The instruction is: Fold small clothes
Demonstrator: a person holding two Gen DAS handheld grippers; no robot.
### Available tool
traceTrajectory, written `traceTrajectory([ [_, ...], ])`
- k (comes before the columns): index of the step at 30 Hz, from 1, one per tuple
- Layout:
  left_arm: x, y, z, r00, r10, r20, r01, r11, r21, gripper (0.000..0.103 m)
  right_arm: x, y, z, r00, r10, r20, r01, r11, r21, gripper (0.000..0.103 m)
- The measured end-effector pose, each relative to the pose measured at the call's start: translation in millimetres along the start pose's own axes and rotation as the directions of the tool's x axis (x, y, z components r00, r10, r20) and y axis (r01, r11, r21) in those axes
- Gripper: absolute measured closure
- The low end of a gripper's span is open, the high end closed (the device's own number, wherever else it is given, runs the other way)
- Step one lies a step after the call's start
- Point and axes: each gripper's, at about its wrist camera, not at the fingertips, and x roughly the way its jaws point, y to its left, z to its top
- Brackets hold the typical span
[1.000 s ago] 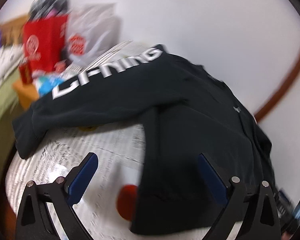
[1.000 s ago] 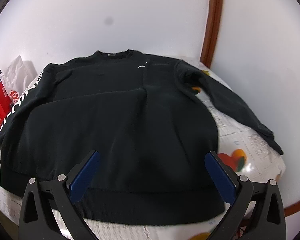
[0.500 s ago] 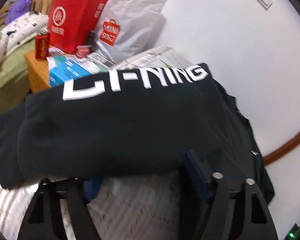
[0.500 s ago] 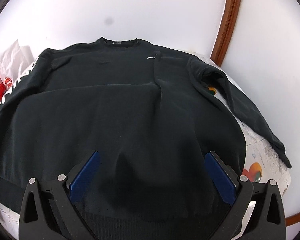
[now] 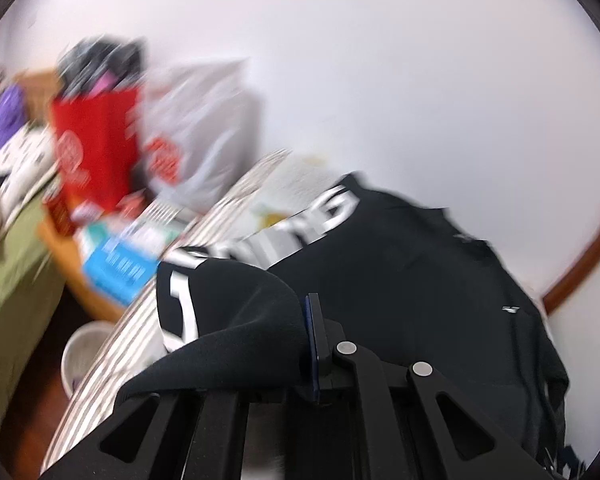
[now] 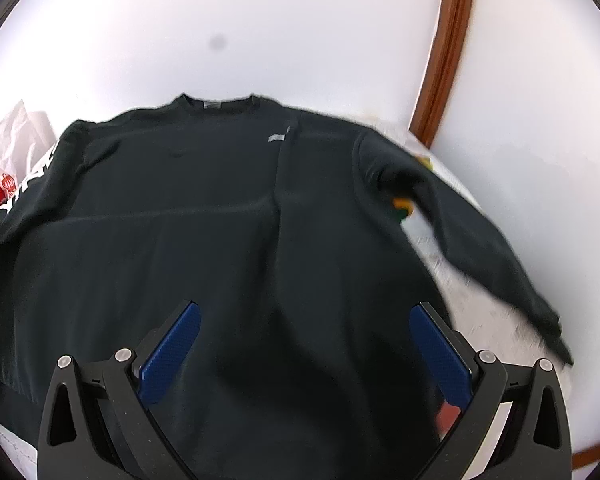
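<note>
A black sweatshirt (image 6: pixel 228 216) lies spread front-up on a table with a printed cover (image 6: pixel 496 332), collar toward the wall. Its left sleeve (image 5: pixel 236 308) carries white lettering. My left gripper (image 5: pixel 306 344) is shut on that sleeve and holds it lifted and folded back toward the body; cloth drapes over the fingers. My right gripper (image 6: pixel 304 344) is open and empty, low over the sweatshirt's lower body, with its blue pads (image 6: pixel 172 352) wide apart. The right sleeve (image 6: pixel 480 240) lies stretched out to the right.
A red bag (image 5: pixel 96 144) and a grey bag (image 5: pixel 200 136) stand at the table's far left, with a blue box (image 5: pixel 116 268) below them. A green-covered bed (image 5: pixel 8 264) lies further left. A white wall with brown trim (image 6: pixel 444 52) is close behind.
My left gripper has closed on the lettered sleeve and lifted it toward the sweatshirt's body. My right gripper has moved forward over the lower body and stayed open.
</note>
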Motion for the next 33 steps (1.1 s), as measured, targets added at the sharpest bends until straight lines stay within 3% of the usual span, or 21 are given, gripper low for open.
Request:
traceTrajectory([
  [3, -3, -49, 12, 0.998, -0.051, 0.029, 0.049, 0.994, 0.093, 0.095, -2, -14, 8, 1.0, -0.001, 0.028, 0.001, 1.0, -0.009, 0.001],
  [8, 9, -129, 16, 0.991, -0.133, 0.001, 0.13, 0.967, 0.219, 0.095, -2, -51, 12, 0.999, 0.001, 0.032, -0.003, 0.999, 0.04, 0.001],
  [13, 38, -206, -8, 0.978, -0.19, -0.086, 0.209, 0.916, 0.343, 0.095, 0, -83, -1, 0.999, -0.05, 0.011, 0.049, 0.996, 0.079, 0.001],
  [17, 62, -240, -31, 0.969, -0.176, -0.172, 0.229, 0.902, 0.366, 0.095, 3, -101, -18, 0.998, -0.061, -0.016, 0.063, 0.993, 0.096, 0.001],
  [22, 70, -251, -49, 0.969, -0.122, -0.214, 0.2, 0.896, 0.396, 0.086, 2, -103, -20, 0.998, -0.059, 0.005, 0.058, 0.995, 0.075, 0.001],
  [24, 65, -249, -53, 0.961, -0.152, -0.23, 0.234, 0.891, 0.39, 0.075, 1, -98, -15, 0.999, -0.049, 0.016, 0.048, 0.997, 0.063, 0.001],
  [29, 44, -218, -51, 0.937, -0.216, -0.274, 0.306, 0.884, 0.353, 0.072, -2, -72, 11, 0.998, 0.036, 0.06, -0.037, 0.999, 0.014, 0.003],
  [31, 37, -202, -48, 0.932, -0.23, -0.28, 0.32, 0.886, 0.337, 0.064, -2, -54, 26, 0.993, 0.096, 0.068, -0.095, 0.995, -0.013, 0.014],
  [33, 29, -182, -46, 0.927, -0.25, -0.278, 0.335, 0.886, 0.322, 0.048, -2, -35, 39, 0.987, 0.142, 0.071, -0.138, 0.989, -0.051, 0.024],
])
